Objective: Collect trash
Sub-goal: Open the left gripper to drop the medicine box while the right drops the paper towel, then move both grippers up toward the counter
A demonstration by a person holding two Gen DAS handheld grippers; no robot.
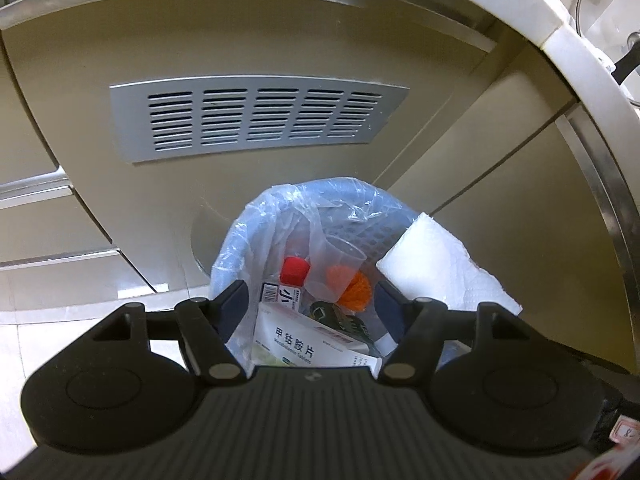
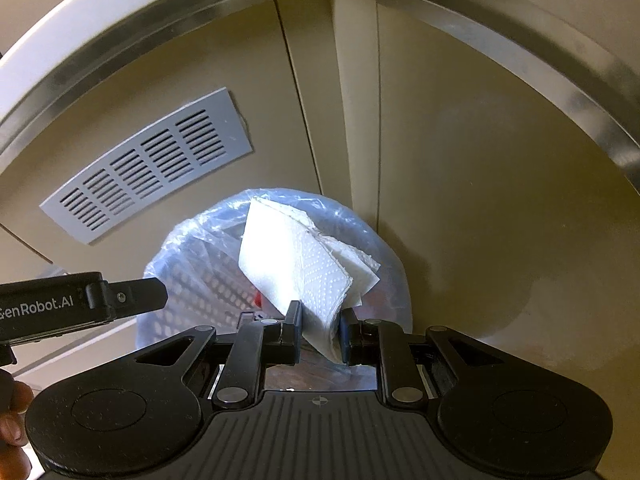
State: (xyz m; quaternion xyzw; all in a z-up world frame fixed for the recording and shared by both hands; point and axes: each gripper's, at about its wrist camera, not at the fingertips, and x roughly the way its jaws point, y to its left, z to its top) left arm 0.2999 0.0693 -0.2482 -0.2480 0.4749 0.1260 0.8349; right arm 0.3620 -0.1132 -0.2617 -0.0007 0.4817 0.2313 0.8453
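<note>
The folded white paper towel (image 2: pixel 296 264) is being pinched at its lower edge by the right gripper (image 2: pixel 319 330), whose jaws are sitting narrow with the sheet pressed between the 2 pads. It is hanging directly over the mouth of the lined trash bin (image 2: pixel 192 248), a perforated basket with a clear plastic bag draped over its rim, standing on the floor against a beige cabinet front.

In the left wrist view the same towel (image 1: pixel 444 264) is showing at the bin's right edge, above the rim (image 1: pixel 248 216). The left gripper (image 1: pixel 308 300) is standing about half open, with nothing between its pads; it is poised just over the bin, so its hand appears free now. Inside the bin are lying a white medicine box (image 1: pixel 312 340), a red bottle cap (image 1: pixel 295 271), a clear plastic cup (image 1: pixel 340 256) and an orange netted scrap (image 1: pixel 354 290).

A grey slotted vent plate (image 1: pixel 256 118) is sitting on the cabinet above the bin, and a white counter edge (image 1: pixel 576 36) is curving overhead.

The step in hand looks like the drop: the towel is being carried over the opening but not yet let go. The next move probably calls for the right jaws to be opening over the bin's centre, low enough that the light sheet is falling inside the liner rather than catching on the rim or drifting to the floor.
</note>
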